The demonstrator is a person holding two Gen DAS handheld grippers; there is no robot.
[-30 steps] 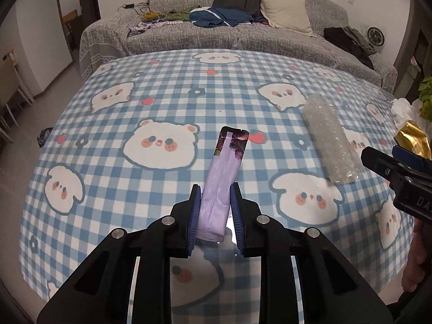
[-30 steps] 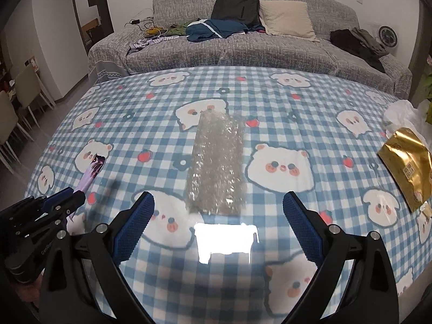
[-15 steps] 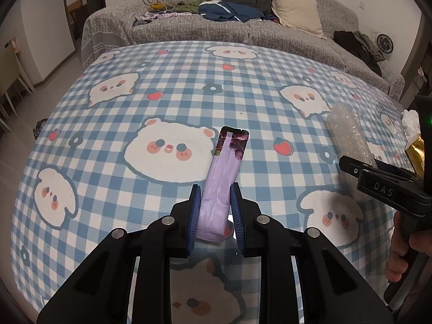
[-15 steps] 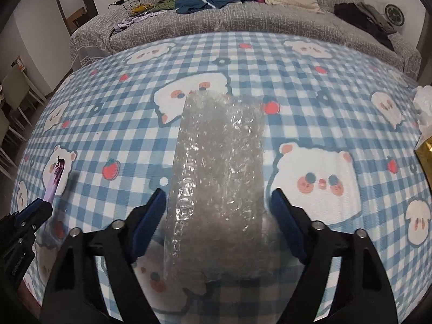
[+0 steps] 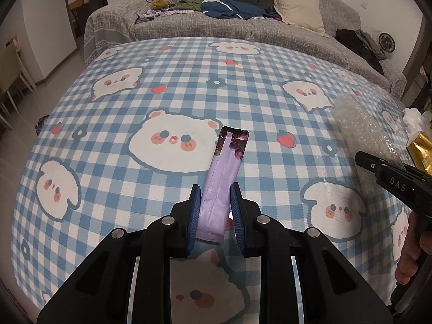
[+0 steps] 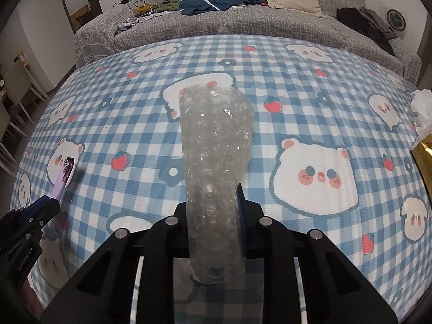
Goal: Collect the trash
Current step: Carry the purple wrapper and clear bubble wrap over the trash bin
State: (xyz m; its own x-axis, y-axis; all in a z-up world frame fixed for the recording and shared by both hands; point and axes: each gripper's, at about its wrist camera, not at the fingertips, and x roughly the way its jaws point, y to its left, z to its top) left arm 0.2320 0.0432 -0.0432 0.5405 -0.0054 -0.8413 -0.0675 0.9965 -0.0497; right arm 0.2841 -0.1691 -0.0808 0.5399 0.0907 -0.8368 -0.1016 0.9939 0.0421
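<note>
My left gripper is shut on a long purple snack wrapper, which sticks out forward over the blue checked bear tablecloth. My right gripper is shut on a clear roll of bubble wrap, squeezed narrow between the jaws and pointing forward. In the left wrist view the bubble wrap and the right gripper show at the right edge. In the right wrist view the left gripper and the purple wrapper show at the lower left.
A gold foil packet and crumpled white tissue lie at the table's right edge; they also show in the right wrist view: packet, tissue. A grey sofa with a backpack, clothes and a cushion stands behind the table.
My right gripper moved forward over the bubble wrap and closed on it, squeezing the roll. My left gripper stayed shut on the purple wrapper and shifted slightly.
</note>
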